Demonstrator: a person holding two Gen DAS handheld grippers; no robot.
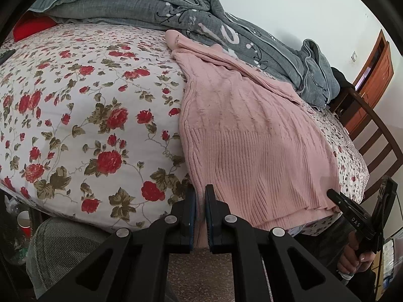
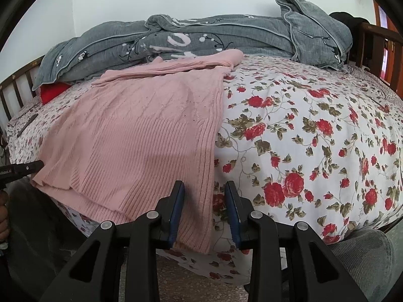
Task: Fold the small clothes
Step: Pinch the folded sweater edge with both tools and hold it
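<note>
A pink ribbed knit sweater (image 1: 252, 136) lies flat on the floral bed sheet (image 1: 88, 115), hem hanging over the near bed edge, sleeves folded across near the grey quilt. My left gripper (image 1: 200, 198) is shut on the sweater's left hem corner. In the right wrist view the sweater (image 2: 141, 138) lies left of centre. My right gripper (image 2: 204, 193) is open, its jaws either side of the sweater's right hem corner, which hangs between them. The right gripper also shows at the hem's far corner in the left wrist view (image 1: 337, 198).
A rumpled grey quilt (image 2: 201, 37) is piled along the far side of the bed by the wall. A red pillow (image 1: 30, 29) peeks out under it. A wooden bed frame (image 1: 377, 136) stands at the right. My grey-trousered knees are below the bed edge.
</note>
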